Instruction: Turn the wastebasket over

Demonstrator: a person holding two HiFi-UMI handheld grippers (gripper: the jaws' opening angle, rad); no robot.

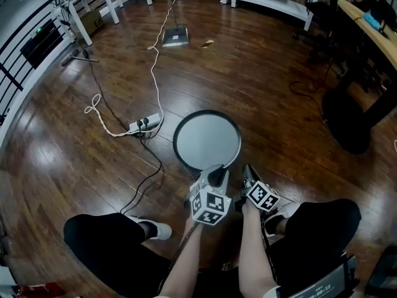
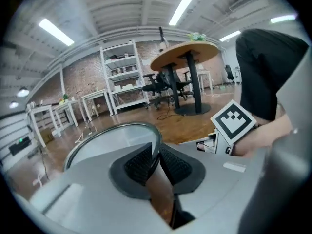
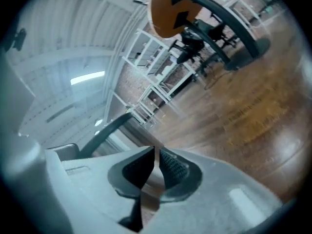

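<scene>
Head view showed the wastebasket (image 1: 206, 138) on the floor (image 1: 279, 104), just ahead of both grippers. The left gripper (image 1: 214, 174) pinched its near rim. The right gripper (image 1: 247, 170), pressed together on nothing, waited just beside.

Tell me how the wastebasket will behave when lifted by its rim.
The wastebasket is likely light: its rim looks thin. Pinched at one rim spot in the jaws of the left gripper, it would probably swing or twist. Being round, it may roll once laid on its side.

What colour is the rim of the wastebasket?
Dark, almost black wastebasket rim; clearest in the head view.
</scene>
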